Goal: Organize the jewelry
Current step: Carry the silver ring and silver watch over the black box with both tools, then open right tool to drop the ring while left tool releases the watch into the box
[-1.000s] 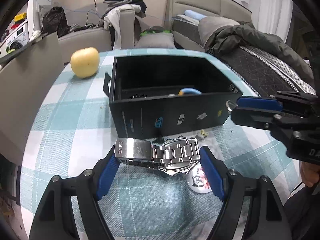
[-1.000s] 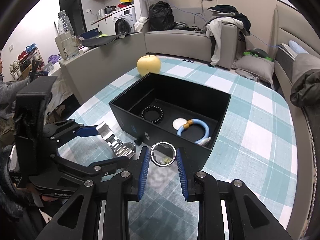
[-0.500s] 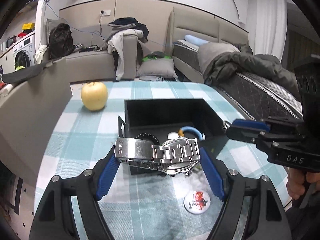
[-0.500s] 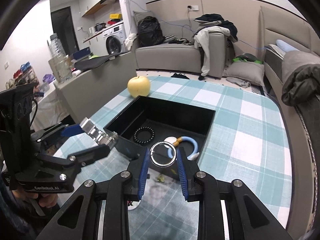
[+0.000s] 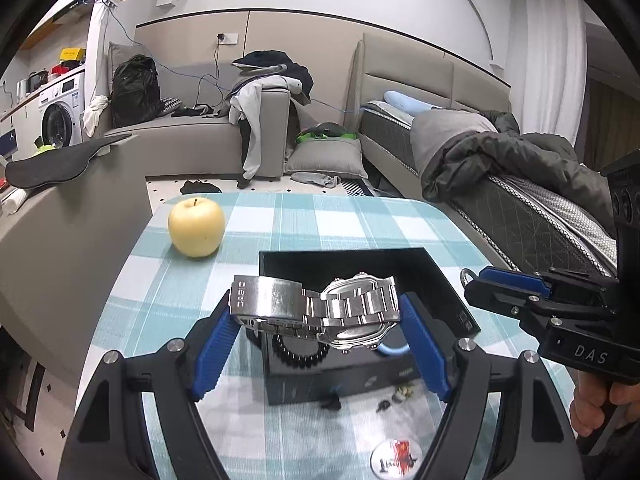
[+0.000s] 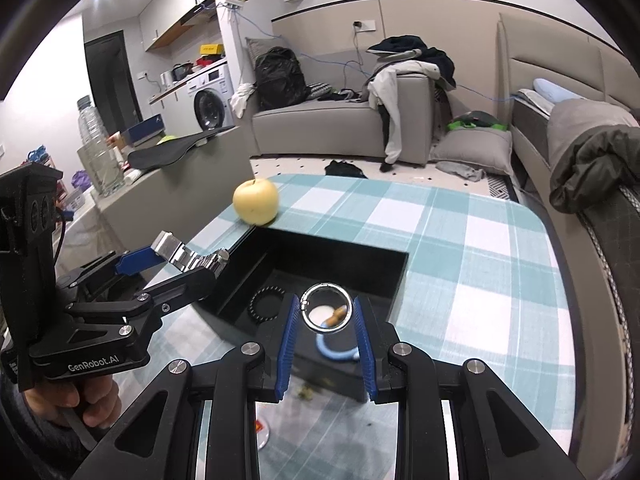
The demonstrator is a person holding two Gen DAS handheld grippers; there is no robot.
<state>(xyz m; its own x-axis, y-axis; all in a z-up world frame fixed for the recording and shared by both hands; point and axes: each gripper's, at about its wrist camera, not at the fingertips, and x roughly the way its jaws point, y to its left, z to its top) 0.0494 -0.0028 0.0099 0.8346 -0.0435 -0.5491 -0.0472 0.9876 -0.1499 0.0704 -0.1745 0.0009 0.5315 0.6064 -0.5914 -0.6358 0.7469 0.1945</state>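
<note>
My left gripper (image 5: 316, 312) is shut on a steel watch (image 5: 320, 308) and holds it above the near-left part of an open black box (image 5: 344, 258). My right gripper (image 6: 326, 312) is shut on a silver ring (image 6: 307, 304) above the box's near edge (image 6: 280, 332). Inside the box lie a black bead bracelet (image 6: 267, 302), a light blue bangle (image 6: 334, 354) and a white disc (image 6: 320, 314). The watch also shows in the right wrist view (image 6: 188, 256), and the right gripper in the left wrist view (image 5: 472, 280).
A yellow apple (image 5: 196, 226) sits on the checked tablecloth (image 5: 340, 216) behind the box. A round badge (image 5: 396, 458) and small dark bits (image 5: 384, 402) lie in front of the box. A sofa and a bed stand beyond the table.
Both grippers have risen and moved from in front of the box to above it, still holding the watch and the ring. The box interior has come into view.
</note>
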